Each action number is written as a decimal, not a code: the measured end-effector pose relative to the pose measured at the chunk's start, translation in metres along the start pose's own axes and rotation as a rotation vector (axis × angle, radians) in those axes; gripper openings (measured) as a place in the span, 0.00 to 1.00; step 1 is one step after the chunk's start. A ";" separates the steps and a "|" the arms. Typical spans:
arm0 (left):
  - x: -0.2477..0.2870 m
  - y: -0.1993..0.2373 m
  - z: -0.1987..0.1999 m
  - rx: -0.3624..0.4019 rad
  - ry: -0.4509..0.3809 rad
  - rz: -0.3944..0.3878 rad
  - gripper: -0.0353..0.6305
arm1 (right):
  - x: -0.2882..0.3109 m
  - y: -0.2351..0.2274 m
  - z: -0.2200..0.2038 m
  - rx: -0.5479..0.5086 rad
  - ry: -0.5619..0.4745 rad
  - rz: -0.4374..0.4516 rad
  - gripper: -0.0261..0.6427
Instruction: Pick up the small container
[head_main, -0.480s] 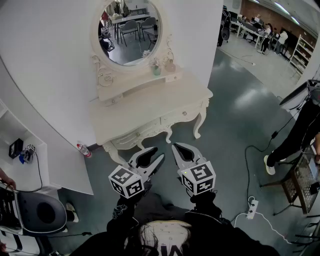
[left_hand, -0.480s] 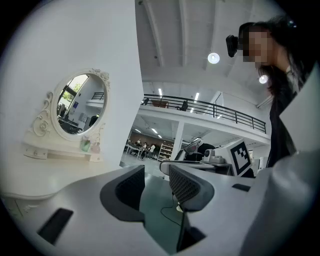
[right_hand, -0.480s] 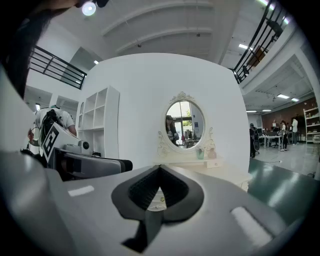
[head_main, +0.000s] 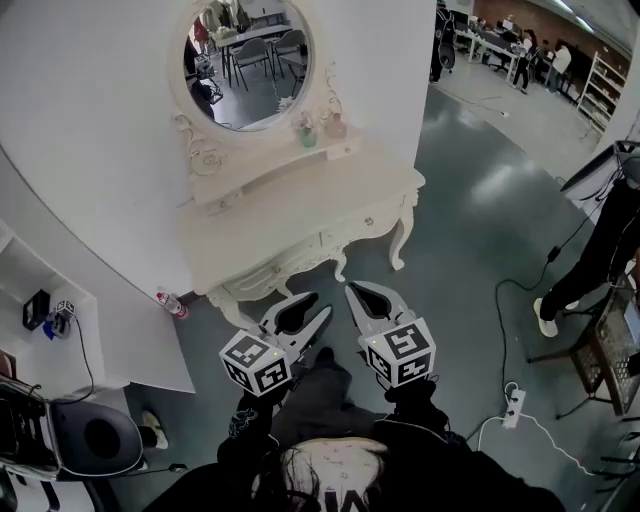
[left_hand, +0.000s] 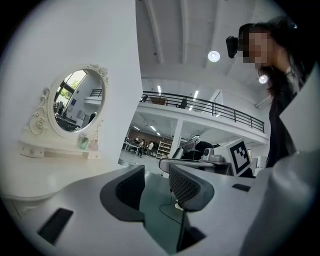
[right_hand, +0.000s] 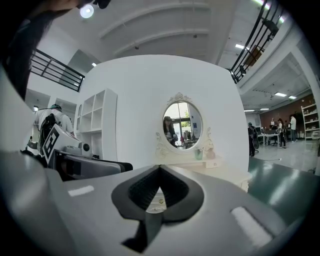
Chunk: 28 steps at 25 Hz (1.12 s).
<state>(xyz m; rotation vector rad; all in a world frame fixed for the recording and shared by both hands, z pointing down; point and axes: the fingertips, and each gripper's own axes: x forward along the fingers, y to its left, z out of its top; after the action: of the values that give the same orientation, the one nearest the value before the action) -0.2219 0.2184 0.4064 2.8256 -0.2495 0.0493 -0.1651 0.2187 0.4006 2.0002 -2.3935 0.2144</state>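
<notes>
"While you stand off from the table (head_main: 300, 215), which way does the container lie from your fingers?"

"Head view first: ahead of both tools and well apart from them. Two small vessels stand upright on the shelf (head_main: 270, 170) under the mirror (head_main: 250, 60) — a green container (head_main: 308, 138) and, just beside it, a pink container (head_main: 336, 128). Which one is meant I can't tell. My left gripper (head_main: 318, 306) and right gripper (head_main: 354, 294) hang side by side over the floor, short of the table's front edge, both pointing toward it."

"And along the left one?"

"Left gripper view: my left gripper (left_hand: 156, 170) has its jaws spread, with nothing between them but floor. The green container (left_hand: 83, 143) and pink container (left_hand: 93, 145) sit far to the left of the jaw line, so this tool points past them."

"The right?"

"Right gripper view: my right gripper (right_hand: 160, 167) has its jaws pressed together at the tips, nothing pinched. The shelf is nearly dead ahead — green container (right_hand: 198, 154) and pink container (right_hand: 210, 153) a little right of the jaw line and slightly above it."

"So which hand?"

"I judge the right is better lined up, though neither is clearly nearer. It would have to part its jaws, go forward over the tabletop and close from the sides, since the vessels stand upright."
</notes>
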 end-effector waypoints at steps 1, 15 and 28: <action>0.002 0.002 -0.001 -0.002 0.003 -0.001 0.28 | 0.002 -0.002 -0.001 0.003 0.003 -0.001 0.05; 0.083 0.068 0.003 -0.038 0.045 -0.057 0.28 | 0.068 -0.076 -0.009 0.023 0.047 -0.037 0.05; 0.184 0.193 0.053 -0.062 0.065 -0.106 0.28 | 0.190 -0.170 0.018 0.014 0.087 -0.091 0.05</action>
<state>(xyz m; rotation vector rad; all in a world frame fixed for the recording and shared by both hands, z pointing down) -0.0749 -0.0090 0.4241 2.7648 -0.0847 0.1085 -0.0318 0.0019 0.4174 2.0545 -2.2500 0.3109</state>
